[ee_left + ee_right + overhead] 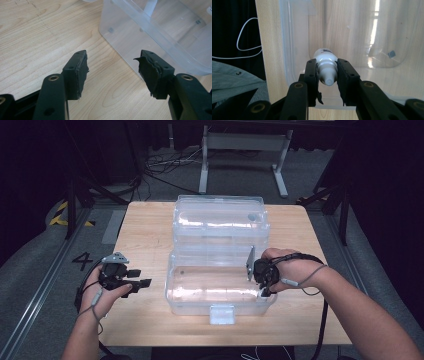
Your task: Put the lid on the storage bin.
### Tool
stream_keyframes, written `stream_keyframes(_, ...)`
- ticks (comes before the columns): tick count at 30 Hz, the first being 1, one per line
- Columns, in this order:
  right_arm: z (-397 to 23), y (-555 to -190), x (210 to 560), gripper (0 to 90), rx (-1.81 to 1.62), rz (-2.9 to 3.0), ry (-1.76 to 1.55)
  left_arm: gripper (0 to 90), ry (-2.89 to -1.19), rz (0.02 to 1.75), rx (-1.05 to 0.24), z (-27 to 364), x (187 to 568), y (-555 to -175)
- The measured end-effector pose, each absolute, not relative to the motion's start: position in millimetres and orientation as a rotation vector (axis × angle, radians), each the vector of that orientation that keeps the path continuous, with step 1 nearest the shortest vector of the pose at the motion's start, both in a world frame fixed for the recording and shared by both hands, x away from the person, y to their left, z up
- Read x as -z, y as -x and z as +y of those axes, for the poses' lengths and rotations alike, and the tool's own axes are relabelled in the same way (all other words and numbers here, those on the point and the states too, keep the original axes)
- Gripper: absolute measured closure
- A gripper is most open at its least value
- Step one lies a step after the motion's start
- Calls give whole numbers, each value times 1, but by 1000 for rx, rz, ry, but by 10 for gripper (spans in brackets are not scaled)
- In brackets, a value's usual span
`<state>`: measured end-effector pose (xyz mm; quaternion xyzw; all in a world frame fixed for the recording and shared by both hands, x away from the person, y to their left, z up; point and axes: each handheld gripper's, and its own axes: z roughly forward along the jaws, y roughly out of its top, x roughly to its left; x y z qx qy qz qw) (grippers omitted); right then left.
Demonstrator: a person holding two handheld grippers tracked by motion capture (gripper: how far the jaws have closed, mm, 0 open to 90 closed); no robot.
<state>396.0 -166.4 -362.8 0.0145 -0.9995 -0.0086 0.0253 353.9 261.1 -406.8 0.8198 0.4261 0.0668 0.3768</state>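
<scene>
A clear plastic box [172, 290] stands open in the middle of the table, its lid [220, 215] thrown back behind it. My right gripper [263, 292] reaches down into the box's right end and is shut on a small white bottle [326, 66]; the pads squeeze its neck, and its cap points toward the camera. In the right gripper view that gripper [326, 81] hangs over the box's inner corner. My left gripper [145, 282] rests low over the table left of the box, open with nothing between its pads [80, 75]; the box's corner [117, 32] lies just ahead of them.
The wooden table [145, 225] has bare surface on both sides of the box. A white latch tab [222, 314] sticks out at the box's front edge. Beyond the table are a grey floor, cables and a metal stand [245, 150].
</scene>
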Motion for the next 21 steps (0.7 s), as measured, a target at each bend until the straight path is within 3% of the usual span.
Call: stream_keyframes(21,-165,-397,385,709,16,-3062,-64,407,-2099,1089,-173,262,408,-355)
